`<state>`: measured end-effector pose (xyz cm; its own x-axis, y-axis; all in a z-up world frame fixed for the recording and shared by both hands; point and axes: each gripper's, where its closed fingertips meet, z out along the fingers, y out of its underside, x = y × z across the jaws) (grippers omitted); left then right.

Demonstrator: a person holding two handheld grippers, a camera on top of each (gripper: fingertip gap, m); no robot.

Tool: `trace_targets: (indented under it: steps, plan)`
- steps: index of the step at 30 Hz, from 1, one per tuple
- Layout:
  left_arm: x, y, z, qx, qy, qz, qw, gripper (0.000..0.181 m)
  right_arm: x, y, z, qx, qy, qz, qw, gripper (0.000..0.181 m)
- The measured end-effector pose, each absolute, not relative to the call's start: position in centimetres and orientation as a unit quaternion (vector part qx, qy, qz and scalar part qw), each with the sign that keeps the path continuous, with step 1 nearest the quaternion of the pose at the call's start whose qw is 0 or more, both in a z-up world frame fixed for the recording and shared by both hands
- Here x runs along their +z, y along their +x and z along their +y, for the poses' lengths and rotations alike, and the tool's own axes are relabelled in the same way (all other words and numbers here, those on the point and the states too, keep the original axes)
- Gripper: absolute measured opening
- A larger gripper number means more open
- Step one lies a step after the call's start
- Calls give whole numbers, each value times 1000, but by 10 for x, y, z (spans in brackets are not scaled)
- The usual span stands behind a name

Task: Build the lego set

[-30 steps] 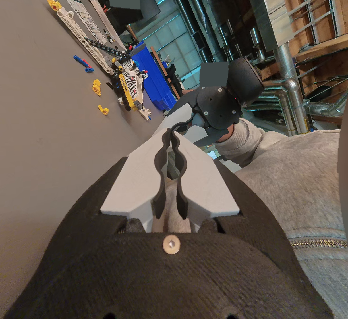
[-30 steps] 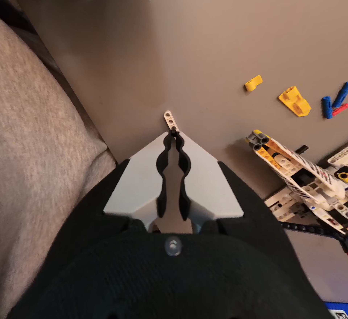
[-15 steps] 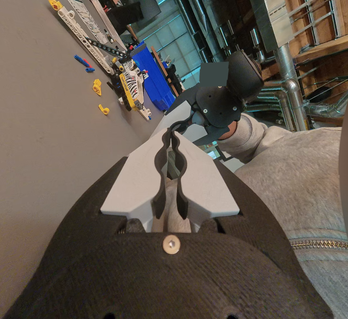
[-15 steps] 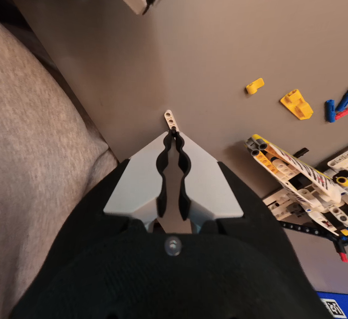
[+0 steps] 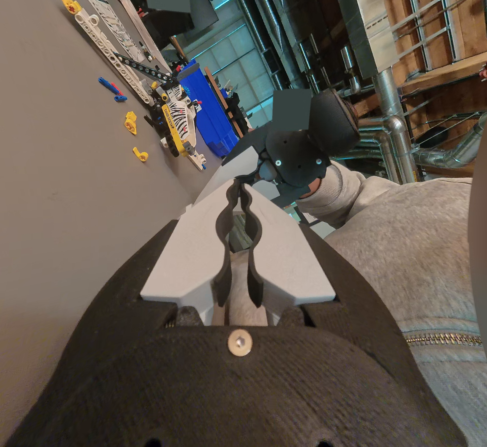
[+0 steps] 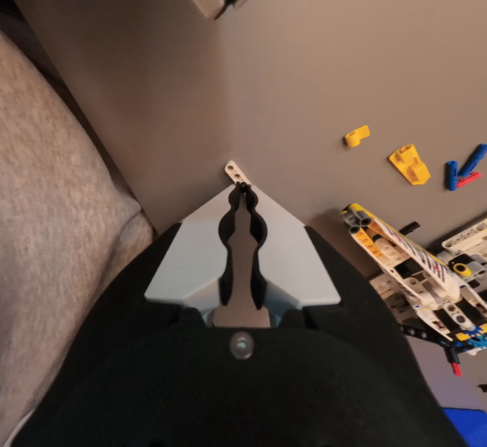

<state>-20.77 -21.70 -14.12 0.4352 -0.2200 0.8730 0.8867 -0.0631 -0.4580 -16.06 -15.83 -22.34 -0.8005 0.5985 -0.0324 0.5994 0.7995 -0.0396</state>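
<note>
I have the right gripper (image 6: 242, 186) clenched on one end of a small white beam (image 6: 235, 172), a short pin-hole piece; most of its length sticks out past the tips, and a black pin seems to sit where the tips meet it, though that is too small for me to be sure. The left gripper (image 5: 239, 183) has its tips pressed together, and I see nothing between them from its own camera.

My landmark is the half-built model (image 6: 411, 268), white and yellow with striped panels, lying on the grey table (image 6: 290, 78). The white beam is held above the table, well apart from the model on the side toward my grey sleeve (image 6: 44, 197). Beyond the model's nose lie a small yellow connector (image 6: 356, 135) and a yellow wedge piece (image 6: 409, 164), with blue pins (image 6: 463, 165) just past them. A long white beam (image 5: 110, 49) runs away from the model's far end.

I judge the beam to be very light, rigid plastic, smooth enough to pivot or squirt out of a tip pinch. It is not fragile, but pressing it home needs force along the pin axis. I would want the grip on its flat sides near the middle, leaving the end holes free. The model is heavier and will slide on the table unless my other gripper braces its solid frame, not the stickered panels.
</note>
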Motion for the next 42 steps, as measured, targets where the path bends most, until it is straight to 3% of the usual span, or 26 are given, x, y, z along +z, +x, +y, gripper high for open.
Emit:
trace_targets:
  steps: [5, 7, 14, 27, 31, 42]
  plan:
    - [-141, -208, -218, -442, -577, -289, 623, 0, -223, -163, -160, -50, 307, 950, -28, 8]
    - [-141, -208, -217, -438, -579, -289, 625, 0, -221, -165, -160, -66, 309, 948, -48, 39]
    - [-144, -208, -215, -409, -596, -287, 629, 0, -201, -170, -148, -149, 340, 921, -122, 33]
    - [-143, -215, -207, -313, -627, -277, 657, 3, -191, -163, -156, -413, 315, 844, -135, 40]
    - [-143, -215, -204, -305, -630, -278, 658, 10, -171, -166, -159, -492, 280, 810, -150, 35]
    - [-127, -181, -207, -156, -636, -271, 705, 14, -187, -151, -161, -479, 214, 828, -197, 49]
